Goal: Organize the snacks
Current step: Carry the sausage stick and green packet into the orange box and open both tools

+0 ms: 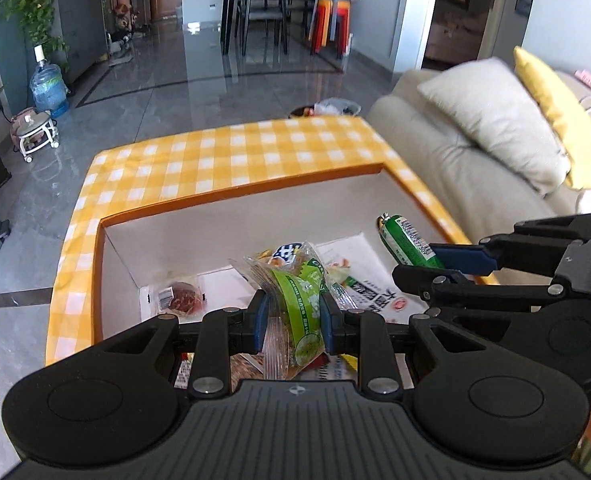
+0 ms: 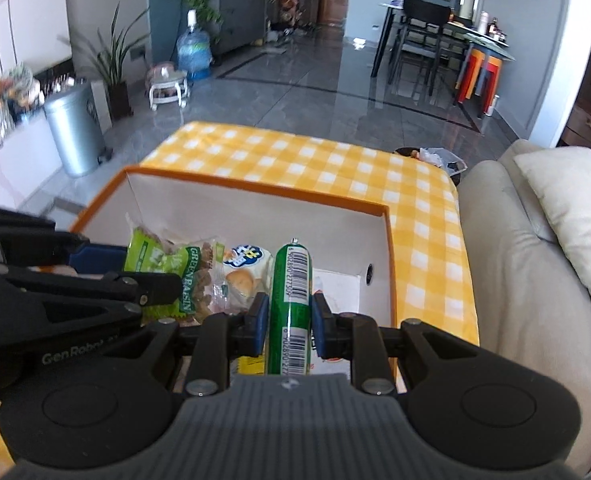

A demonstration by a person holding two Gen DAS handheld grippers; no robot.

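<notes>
My left hand-held gripper [image 1: 291,322] is pinching the green raisin packet [image 1: 299,304] between its blue pads, and the packet stands up out of the grip, leaning a little away from me over the open box [image 1: 231,196]. My right hand-held gripper [image 2: 287,320] is clamped on the green sausage stick [image 2: 293,300], whose long axis runs straight ahead along the fingers, its crimped tip pointing at the far wall of the box.

Both loads hang above the box interior, not resting on anything that I can see. In the left view the right hand-held gripper comes in from the right edge, so the two tools sit side by side, close but apart. Below them lie a bun packet [image 2: 241,270], a small wrapped reddish snack [image 1: 181,298] toward the left corner, and a flat printed pack [image 1: 369,280] on the box floor.

The box sits on the yellow checked surface [image 1: 223,156], with the sofa [image 2: 523,264] just beside it on the right. I judge that the drop is straight down for both; the sausage is nearer the right wall and the raisins nearer the middle.
</notes>
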